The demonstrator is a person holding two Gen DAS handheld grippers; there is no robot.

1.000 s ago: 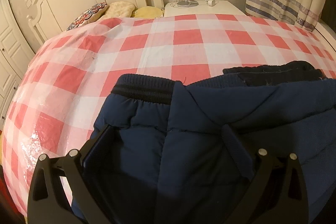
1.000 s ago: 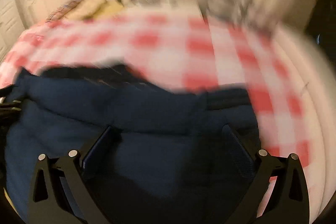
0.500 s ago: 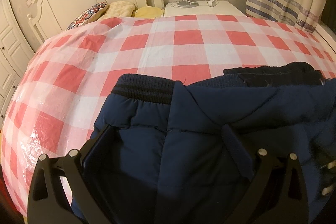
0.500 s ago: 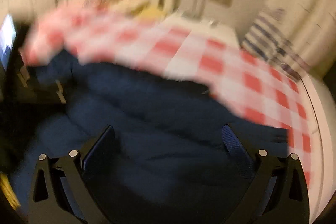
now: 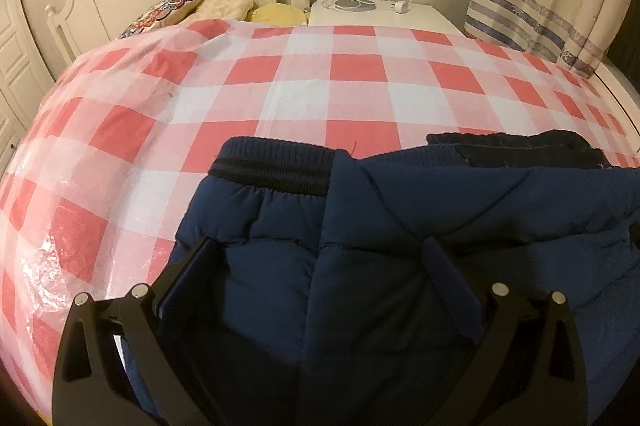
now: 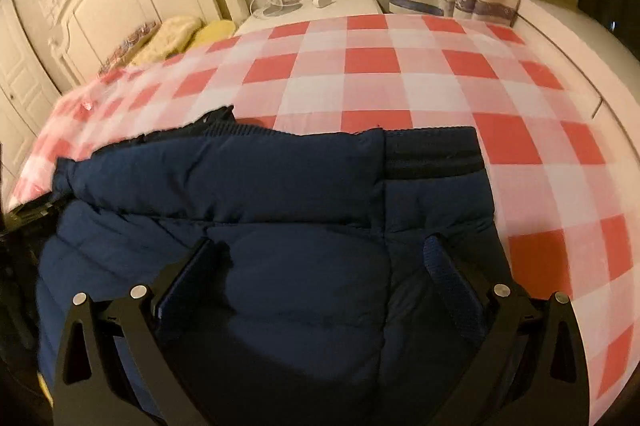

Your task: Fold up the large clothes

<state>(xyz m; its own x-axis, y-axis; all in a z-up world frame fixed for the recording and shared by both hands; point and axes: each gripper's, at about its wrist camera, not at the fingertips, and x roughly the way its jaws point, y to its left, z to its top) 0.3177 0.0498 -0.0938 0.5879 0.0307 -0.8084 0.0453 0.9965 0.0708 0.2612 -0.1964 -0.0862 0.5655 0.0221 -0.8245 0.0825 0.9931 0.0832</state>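
jacket [image 5: 400,246] lower centre of both views, on bed [image 5: 300,86] | left gripper [image 5: 320,266] jaws spread wide, holding nothing | right gripper [image 6: 320,258] same | risk: puffy fill springs back, slick fabric slips the jaws, cuff [image 5: 276,166] flops, fold skews

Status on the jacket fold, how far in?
Partly done, it seems: the navy jacket lies on the checked bed cover, both ribbed cuffs turned in over the body. Nothing is gripped: the left hand-held gripper and right hand-held gripper are open over it. A final fold looks left.
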